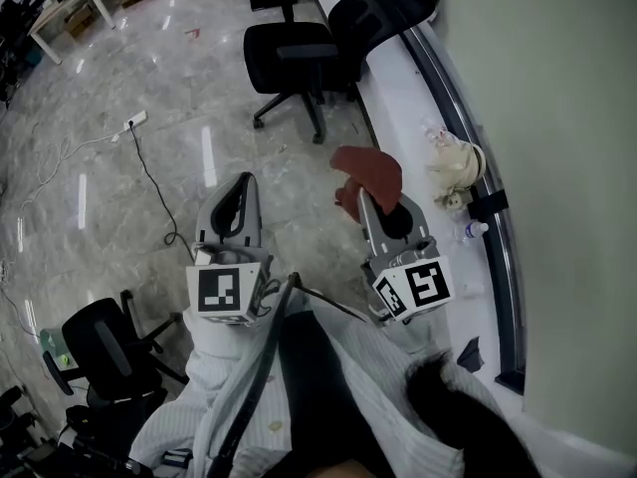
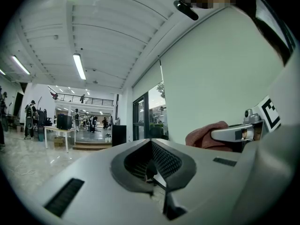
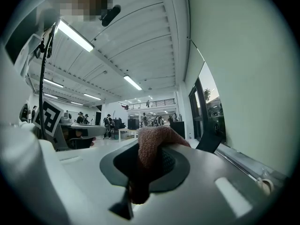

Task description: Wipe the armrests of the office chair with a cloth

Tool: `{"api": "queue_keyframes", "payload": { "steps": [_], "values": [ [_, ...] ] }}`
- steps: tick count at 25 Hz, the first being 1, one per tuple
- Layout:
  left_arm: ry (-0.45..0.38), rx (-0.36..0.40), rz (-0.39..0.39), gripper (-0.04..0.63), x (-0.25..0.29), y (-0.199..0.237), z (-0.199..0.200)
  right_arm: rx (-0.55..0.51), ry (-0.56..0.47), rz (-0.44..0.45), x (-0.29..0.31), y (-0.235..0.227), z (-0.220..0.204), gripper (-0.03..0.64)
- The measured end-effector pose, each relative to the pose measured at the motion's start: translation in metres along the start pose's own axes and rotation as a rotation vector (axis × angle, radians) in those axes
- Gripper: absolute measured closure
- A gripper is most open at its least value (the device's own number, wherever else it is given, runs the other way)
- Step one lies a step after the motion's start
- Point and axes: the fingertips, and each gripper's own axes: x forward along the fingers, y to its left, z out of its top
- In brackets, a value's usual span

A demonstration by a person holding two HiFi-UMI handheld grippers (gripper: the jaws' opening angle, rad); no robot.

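Up at 12 o'clock on the shiny stone floor (image 1: 149,187) stands the black office chair (image 1: 294,58), well apart from me. My right tongs (image 1: 383,212) are clamped on the cloth (image 1: 370,172), a soft, bumpy, red-brown rag that flops over their tips. My left tongs (image 1: 237,199), at 9 o'clock from them, are pressed together with nothing inside. Their dark pads (image 2: 164,159) look ridged.

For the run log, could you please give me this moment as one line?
left gripper: shut, empty | right gripper: shut on red cloth | office chair: ahead, untouched | wiping: not begun
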Motion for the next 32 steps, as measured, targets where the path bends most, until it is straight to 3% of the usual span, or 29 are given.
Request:
{"api": "queue_keyframes", "payload": {
  "steps": [5,11,22,32],
  "values": [
    [0.015,-0.011,0.06,0.592,0.018,0.034,-0.009,0.01,0.015,0.04,0.036,-0.003,-0.009,0.584],
    [0.018,-0.017,0.133,0.591,0.057,0.118,-0.026,0.012,0.028,0.097,0.132,0.003,-0.023,0.584],
    [0.028,0.025,0.192,0.592,0.166,0.374,-0.007,0.04,0.037,0.114,0.408,0.048,-0.02,0.584],
    [0.046,-0.011,0.216,0.592,0.277,0.539,-0.029,0.046,0.089,0.164,0.617,0.064,-0.04,0.584]
  ]
}}
